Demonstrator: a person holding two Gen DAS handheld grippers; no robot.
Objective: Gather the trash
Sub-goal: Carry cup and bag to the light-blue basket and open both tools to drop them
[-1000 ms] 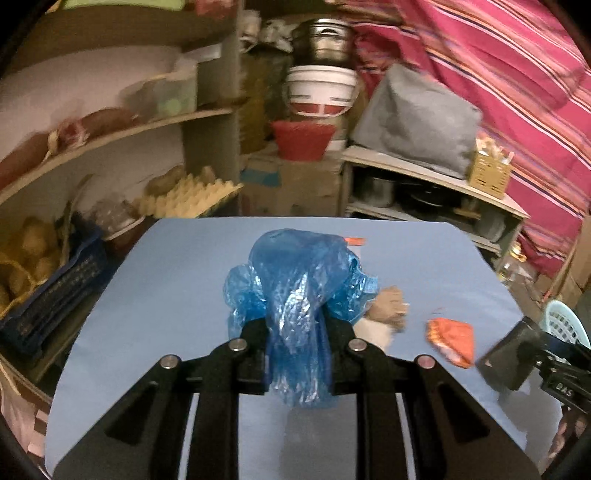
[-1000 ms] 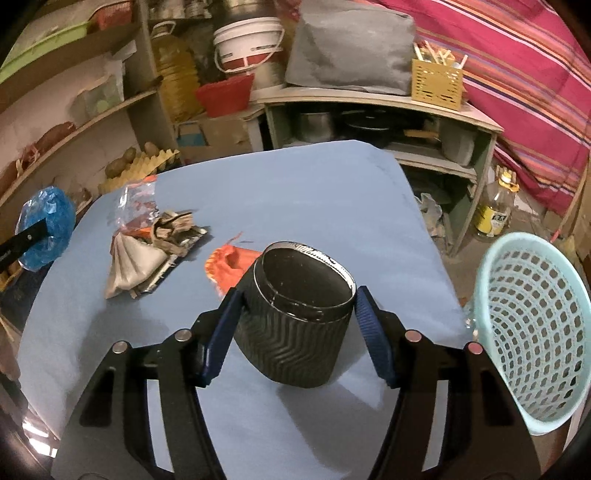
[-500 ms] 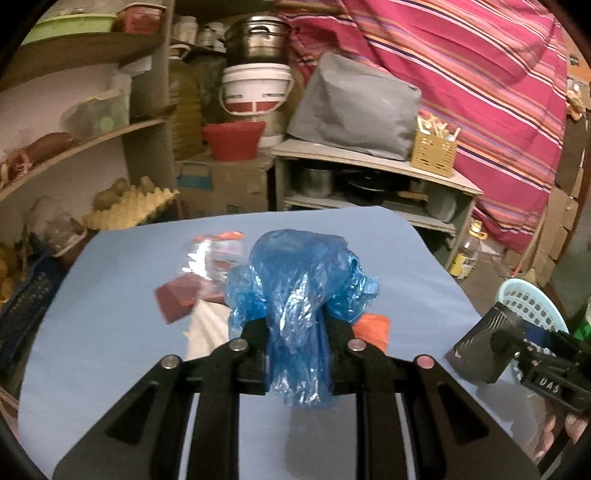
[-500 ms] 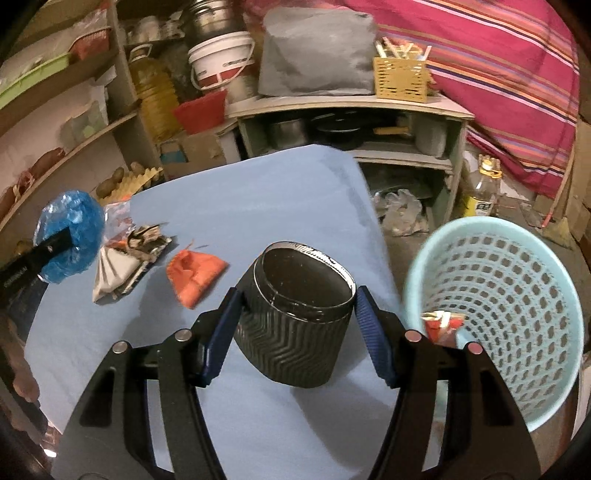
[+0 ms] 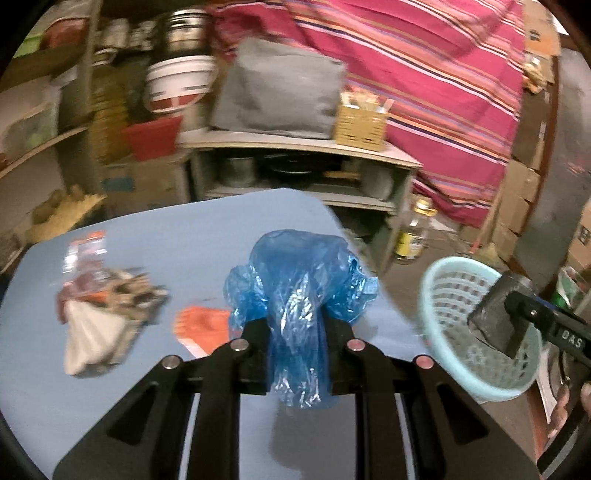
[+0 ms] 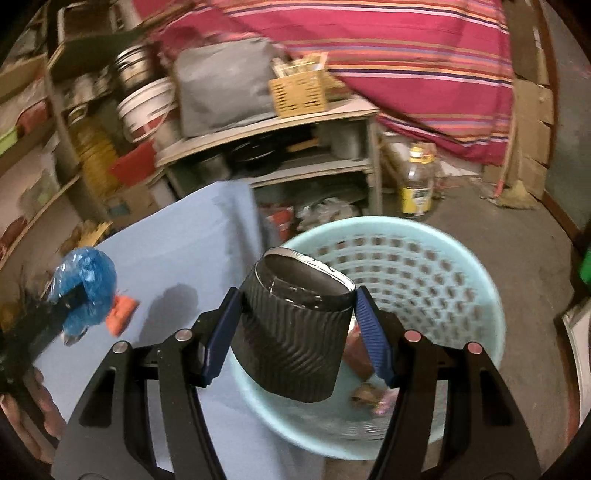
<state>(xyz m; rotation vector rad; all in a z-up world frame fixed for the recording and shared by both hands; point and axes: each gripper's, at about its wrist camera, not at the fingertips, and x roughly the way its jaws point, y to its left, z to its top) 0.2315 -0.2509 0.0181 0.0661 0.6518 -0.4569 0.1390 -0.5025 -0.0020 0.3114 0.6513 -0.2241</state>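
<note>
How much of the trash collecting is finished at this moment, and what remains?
Done: a few scraps lie in the pale blue plastic basket. In hand: the right gripper holds a black ribbed cup over the basket; the left gripper is shut on a crumpled blue plastic bag. Left on the blue table: an orange wrapper and a pile of mixed wrappers.

Home storeroom; cluttered shelves (image 5: 295, 147), pots (image 5: 184, 33), bucket (image 5: 177, 85) (striped cloth (image 5: 424, 74) behind)
</note>
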